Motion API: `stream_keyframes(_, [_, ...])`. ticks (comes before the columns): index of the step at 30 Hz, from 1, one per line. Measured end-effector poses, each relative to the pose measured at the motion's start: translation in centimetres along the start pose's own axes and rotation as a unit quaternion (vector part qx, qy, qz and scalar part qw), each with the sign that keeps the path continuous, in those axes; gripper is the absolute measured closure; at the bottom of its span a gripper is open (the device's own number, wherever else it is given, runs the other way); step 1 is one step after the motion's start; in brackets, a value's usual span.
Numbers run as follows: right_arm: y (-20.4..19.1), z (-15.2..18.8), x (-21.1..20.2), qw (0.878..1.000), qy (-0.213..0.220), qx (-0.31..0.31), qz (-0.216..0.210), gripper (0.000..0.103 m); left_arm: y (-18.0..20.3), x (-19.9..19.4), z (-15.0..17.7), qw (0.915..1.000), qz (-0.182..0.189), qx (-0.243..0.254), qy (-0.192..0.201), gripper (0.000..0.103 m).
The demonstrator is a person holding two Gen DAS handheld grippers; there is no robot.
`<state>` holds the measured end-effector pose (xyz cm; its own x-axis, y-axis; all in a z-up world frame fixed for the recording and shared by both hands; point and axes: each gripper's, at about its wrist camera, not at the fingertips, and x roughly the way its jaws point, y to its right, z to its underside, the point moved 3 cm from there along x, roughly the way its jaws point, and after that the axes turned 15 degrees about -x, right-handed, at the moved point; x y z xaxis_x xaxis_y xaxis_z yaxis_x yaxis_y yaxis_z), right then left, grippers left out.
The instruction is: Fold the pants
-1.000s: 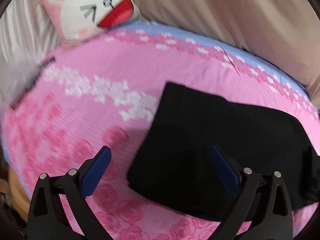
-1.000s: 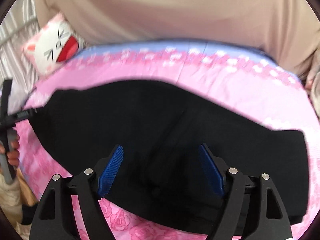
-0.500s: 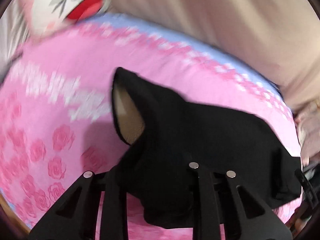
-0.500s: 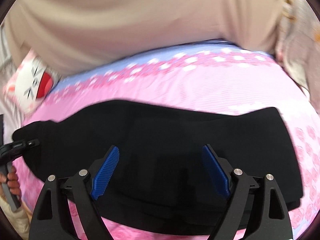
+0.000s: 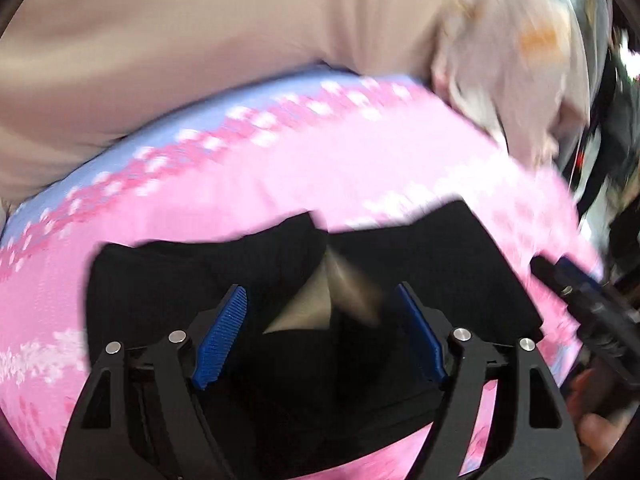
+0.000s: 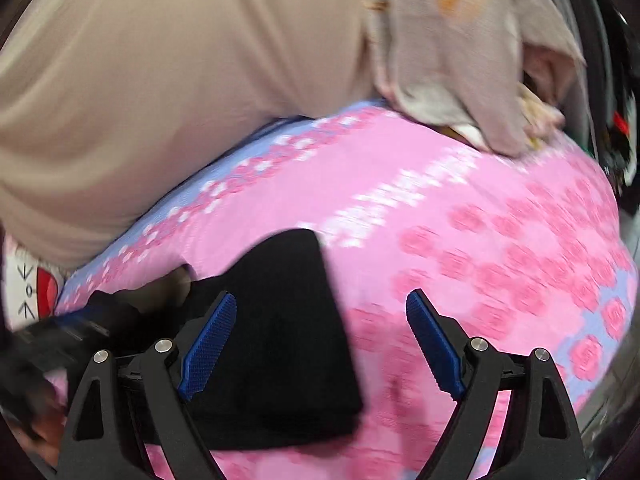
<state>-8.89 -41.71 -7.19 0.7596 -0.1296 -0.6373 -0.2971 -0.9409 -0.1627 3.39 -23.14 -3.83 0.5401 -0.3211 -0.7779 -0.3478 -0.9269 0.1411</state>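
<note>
Pants [image 5: 420, 264] lie on the pink bed [image 5: 248, 184], doubled over into a short stack. Left gripper [image 5: 320, 332] jaws just reopened, nothing between the pads; right gripper [image 6: 320, 340] wide, empty. Blur hides the edges, but probably one fold or tidying remains.

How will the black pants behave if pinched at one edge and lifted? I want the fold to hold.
The black pants look soft and floppy: a flap gapes, showing tan lining. Lifted by one edge, they would probably sag and unfold. On the pink bedsheet they seem likelier to bunch than slide.
</note>
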Motion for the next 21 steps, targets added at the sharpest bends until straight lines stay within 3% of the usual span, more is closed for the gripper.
stream_keyframes(1, [0.7, 0.3, -0.2, 1.000, -0.002, 0.001, 0.001, 0.018, 1.7, -0.2, 0.8, 0.9999, 0.000, 0.013, 0.006, 0.028])
stream_keyframes(3, [1.7, 0.6, -0.5, 1.000, 0.000, 0.003, 0.000, 0.018, 3.4, -1.3, 1.2, 0.9990, 0.003, 0.033, 0.030, 0.011])
stream_keyframes(7, [1.5, 0.1, 0.0, 1.000, 0.007, 0.003, -0.029, 0.018, 3.7, -6.7, -0.5, 0.9857, -0.044, 0.055, 0.153, 0.005])
stream_keyframes(9, [-0.5, -0.6, 0.2, 0.997, 0.009, -0.014, -0.071, 0.018, 1.9, -8.5, -1.6, 0.9790, -0.068, 0.044, 0.187, 0.005])
stream_keyframes(14, [-7.6, -1.5, 2.9, 0.976, -0.033, -0.083, -0.201, 0.018, -7.7, -9.5, -4.1, 0.9706, -0.152, -0.037, 0.183, 0.005])
stream_keyframes(17, [-11.7, -1.2, 6.2, 0.965, -0.076, -0.114, -0.223, 0.018, -14.3, -9.6, -3.6, 0.9593, -0.207, -0.091, 0.169, 0.005])
stream_keyframes(21, [-15.3, -0.5, 8.6, 0.958, -0.100, -0.127, -0.236, 0.017, -20.2, -10.1, -1.9, 0.9478, -0.246, -0.137, 0.150, 0.005])
